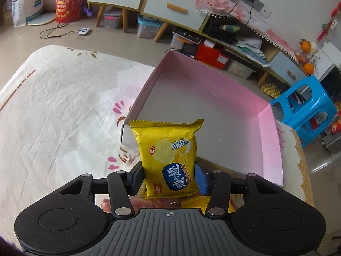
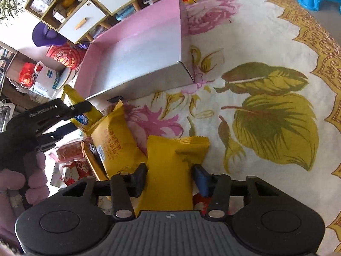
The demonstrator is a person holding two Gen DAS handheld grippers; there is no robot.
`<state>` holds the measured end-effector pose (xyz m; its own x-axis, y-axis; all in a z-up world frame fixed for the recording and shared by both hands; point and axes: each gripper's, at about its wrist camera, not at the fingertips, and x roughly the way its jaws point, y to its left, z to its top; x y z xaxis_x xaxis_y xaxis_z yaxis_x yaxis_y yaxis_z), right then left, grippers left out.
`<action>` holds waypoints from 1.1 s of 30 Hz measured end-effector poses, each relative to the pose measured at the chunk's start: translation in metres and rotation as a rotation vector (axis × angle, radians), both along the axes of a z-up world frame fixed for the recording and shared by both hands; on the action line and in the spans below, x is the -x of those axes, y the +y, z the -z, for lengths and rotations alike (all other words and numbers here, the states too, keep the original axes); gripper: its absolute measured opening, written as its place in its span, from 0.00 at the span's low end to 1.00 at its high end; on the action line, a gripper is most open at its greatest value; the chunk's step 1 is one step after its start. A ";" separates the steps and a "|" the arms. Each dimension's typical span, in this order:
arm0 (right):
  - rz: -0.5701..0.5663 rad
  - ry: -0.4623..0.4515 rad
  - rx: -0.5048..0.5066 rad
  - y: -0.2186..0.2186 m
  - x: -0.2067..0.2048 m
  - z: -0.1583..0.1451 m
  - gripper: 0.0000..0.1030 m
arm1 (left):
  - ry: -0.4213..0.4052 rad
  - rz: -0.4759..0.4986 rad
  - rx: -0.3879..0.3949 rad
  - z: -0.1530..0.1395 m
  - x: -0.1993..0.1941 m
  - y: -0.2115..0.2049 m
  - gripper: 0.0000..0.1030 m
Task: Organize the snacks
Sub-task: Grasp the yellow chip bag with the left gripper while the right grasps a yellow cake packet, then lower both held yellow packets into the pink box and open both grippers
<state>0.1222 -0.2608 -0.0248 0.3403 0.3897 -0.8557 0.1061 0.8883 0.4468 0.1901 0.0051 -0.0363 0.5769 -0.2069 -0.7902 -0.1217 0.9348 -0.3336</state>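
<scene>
Left tool [image 1: 170, 178] clamped on the lower half of a yellow cracker packet [image 1: 169, 155], held upright so it can go over the near wall into the empty pink box [image 1: 270, 115] straight ahead. Right tool [image 2: 170, 178] likewise pinched on a plain yellow packet [image 2: 170, 170], lifted clear of the snack pile [image 2: 89, 162] to its left. Nothing between left tool and box; only the grey near wall [image 2: 149, 83] to clear. Flowered cloth [image 2: 266, 49] over the worktop, bare to the right; blue stool [image 1: 304, 115] beyond the box.
</scene>
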 end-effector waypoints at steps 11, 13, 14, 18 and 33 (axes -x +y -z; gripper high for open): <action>0.067 -0.037 -0.116 -0.018 -0.002 -0.012 0.26 | -0.035 0.005 -0.048 -0.022 0.011 -0.001 0.38; 0.086 -0.047 -0.141 -0.021 -0.003 -0.014 0.26 | -0.044 0.005 -0.054 -0.028 0.011 -0.001 0.38; 0.091 -0.053 -0.151 -0.022 -0.003 -0.016 0.26 | -0.050 0.006 -0.056 -0.031 0.012 -0.001 0.38; 0.115 -0.104 -0.176 -0.025 -0.006 -0.029 0.26 | -0.074 0.011 -0.063 -0.048 0.009 0.001 0.38; 0.139 -0.285 -0.162 -0.003 -0.101 -0.040 0.26 | -0.067 0.106 -0.204 -0.046 -0.048 -0.019 0.38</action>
<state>0.2227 -0.2640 0.0152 0.6162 0.4454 -0.6496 0.0720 0.7895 0.6096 0.2384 -0.0138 0.0095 0.6130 -0.1090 -0.7825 -0.0029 0.9901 -0.1402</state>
